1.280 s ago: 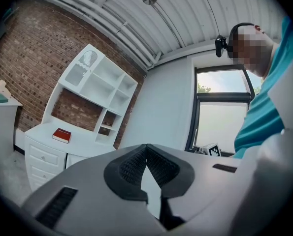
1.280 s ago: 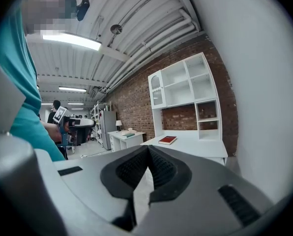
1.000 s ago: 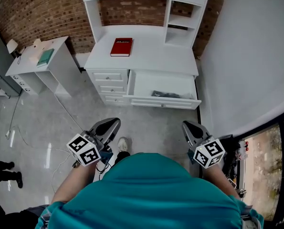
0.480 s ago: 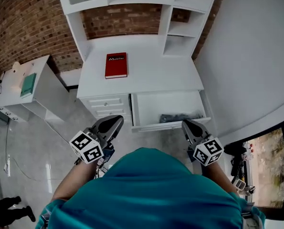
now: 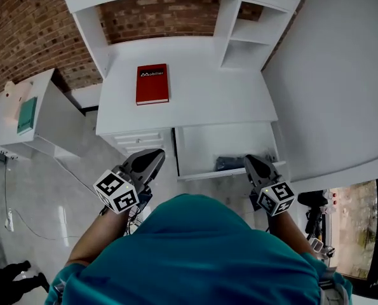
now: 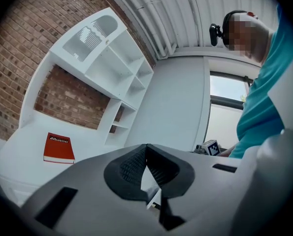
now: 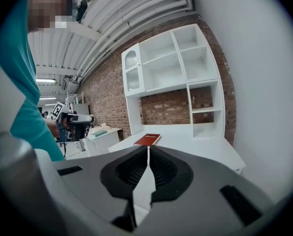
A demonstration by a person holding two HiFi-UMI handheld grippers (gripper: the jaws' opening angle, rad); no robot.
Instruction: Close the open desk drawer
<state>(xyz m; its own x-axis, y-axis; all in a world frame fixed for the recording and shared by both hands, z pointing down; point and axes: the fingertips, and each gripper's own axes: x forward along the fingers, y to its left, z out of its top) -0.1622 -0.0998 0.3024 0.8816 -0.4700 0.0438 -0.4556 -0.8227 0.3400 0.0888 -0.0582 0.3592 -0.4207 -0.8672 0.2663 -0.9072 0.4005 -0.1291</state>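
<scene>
The desk drawer (image 5: pixel 229 146) is seen open under the right half of the white desk (image 5: pixel 208 97), projecting from the desk front toward the near side. Its long axis runs left to right, parallel to the desk edge, and its open top faces up. It is a shallow, smooth white box with a moulded front panel. A dark object (image 5: pixel 230 162), too small to be identified, lies near the front panel.

The left gripper (image 5: pixel 152 160) is held near the closed drawer stack (image 5: pixel 138 138). Its ribbed black pads (image 6: pixel 131 167) are pressed tip to tip, with nothing between them. The right gripper (image 5: pixel 255 166) is held above the drawer's near right corner, its jaws likewise shut together and empty.

A red hardback book (image 5: pixel 152 84) lies flat on the desktop. The drawer is shown only in the head view. The gripper views show instead the upright hutch shelves (image 7: pixel 180 63), the brick wall (image 6: pixel 18 58) and the book's spine side.
</scene>
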